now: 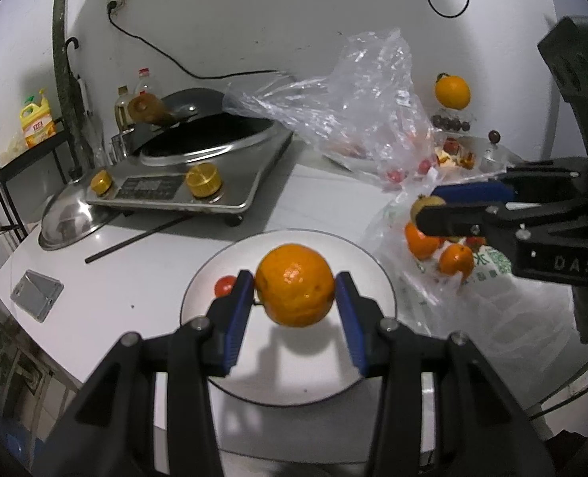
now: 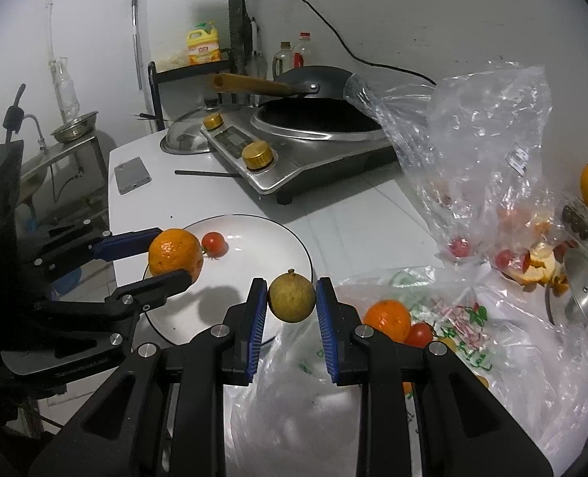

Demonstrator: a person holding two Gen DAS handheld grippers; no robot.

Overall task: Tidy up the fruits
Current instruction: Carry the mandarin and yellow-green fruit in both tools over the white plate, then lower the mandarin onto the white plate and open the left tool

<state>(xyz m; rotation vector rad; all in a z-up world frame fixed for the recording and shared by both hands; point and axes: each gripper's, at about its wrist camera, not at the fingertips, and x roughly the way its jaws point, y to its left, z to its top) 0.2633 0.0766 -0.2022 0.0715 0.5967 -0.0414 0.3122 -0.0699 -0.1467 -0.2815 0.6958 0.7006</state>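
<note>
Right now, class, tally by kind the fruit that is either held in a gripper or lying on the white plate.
Orange: 1, held in the left gripper
Green-brown round fruit: 1, held in the right gripper
Small red tomato: 1, lying on the white plate
Total: 3

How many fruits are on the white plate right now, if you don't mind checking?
1: a small red tomato lies on the white plate; the gripped orange hangs above it. Nothing seems hidden.
</note>
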